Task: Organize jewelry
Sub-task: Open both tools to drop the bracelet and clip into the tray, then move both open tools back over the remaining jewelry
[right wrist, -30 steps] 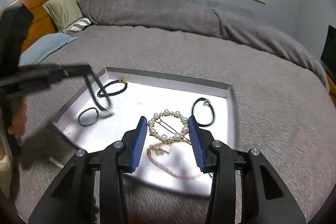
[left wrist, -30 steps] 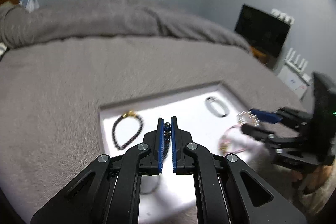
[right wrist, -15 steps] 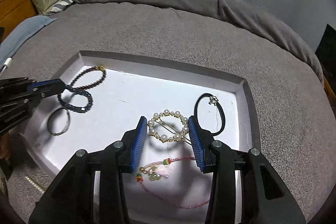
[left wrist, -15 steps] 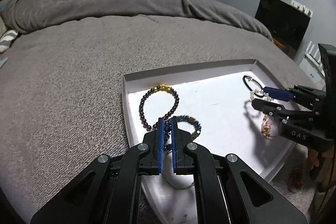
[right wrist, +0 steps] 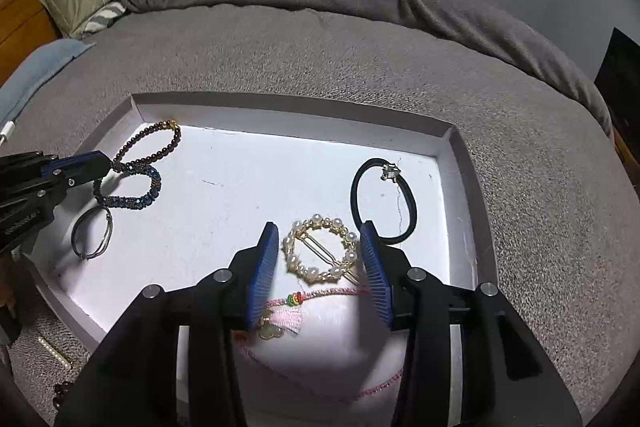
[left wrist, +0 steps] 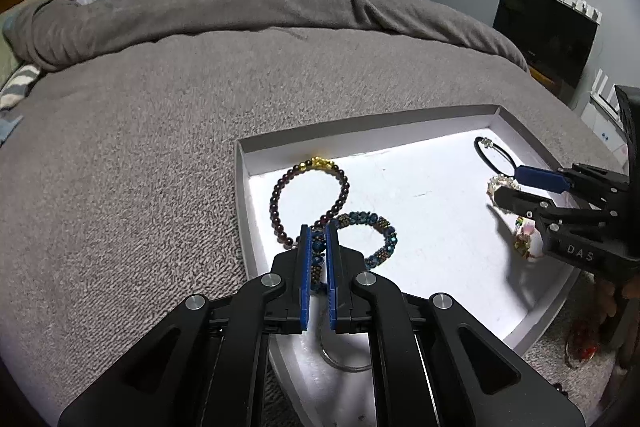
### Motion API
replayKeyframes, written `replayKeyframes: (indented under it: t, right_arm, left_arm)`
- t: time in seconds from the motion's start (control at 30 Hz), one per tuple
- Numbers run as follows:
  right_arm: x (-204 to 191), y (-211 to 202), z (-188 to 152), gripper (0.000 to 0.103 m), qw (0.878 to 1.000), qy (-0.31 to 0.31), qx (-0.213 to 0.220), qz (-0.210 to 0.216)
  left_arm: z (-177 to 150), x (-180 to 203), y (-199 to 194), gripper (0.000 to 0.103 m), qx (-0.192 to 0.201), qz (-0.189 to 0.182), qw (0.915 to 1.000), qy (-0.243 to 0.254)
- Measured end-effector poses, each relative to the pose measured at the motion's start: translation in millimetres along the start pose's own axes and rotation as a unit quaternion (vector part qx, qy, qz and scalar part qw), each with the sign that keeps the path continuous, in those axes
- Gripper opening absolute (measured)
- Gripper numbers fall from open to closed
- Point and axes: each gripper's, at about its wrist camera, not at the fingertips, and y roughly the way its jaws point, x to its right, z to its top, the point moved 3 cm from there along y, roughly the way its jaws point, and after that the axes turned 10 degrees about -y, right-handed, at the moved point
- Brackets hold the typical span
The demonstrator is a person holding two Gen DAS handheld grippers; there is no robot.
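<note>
Left claw [left wrist: 319, 251] is clamped on a limp, light blue beaded bracelet [left wrist: 370, 239] in the white tray [left wrist: 400, 119]. Right claw [right wrist: 320, 259], fingers apart, straddles a stiff, fragile pearl hair clip [right wrist: 320, 251]; grip its rim.
</note>
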Motion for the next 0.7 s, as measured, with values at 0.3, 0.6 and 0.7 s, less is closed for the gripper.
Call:
replayKeyframes:
  t: [0.3, 0.6, 0.7]
  right_arm:
    - [5, -39, 4, 0.069, 0.998, 0.039, 0.041, -0.005]
    - [18, -95, -26, 0.091, 0.993, 0.090, 0.069, -0.041]
    - [20, -114, -40, 0.094, 0.991, 0.102, 0.075, -0.051]
  left_arm:
    - [2, 8, -28, 0.059, 0.051, 0.002, 0.9986, 0.016]
    - [7, 8, -66, 0.086, 0.106, 0.018, 0.9942, 0.009]
    - [5, 13, -76, 0.092, 0.117, 0.015, 0.9929, 0.012]
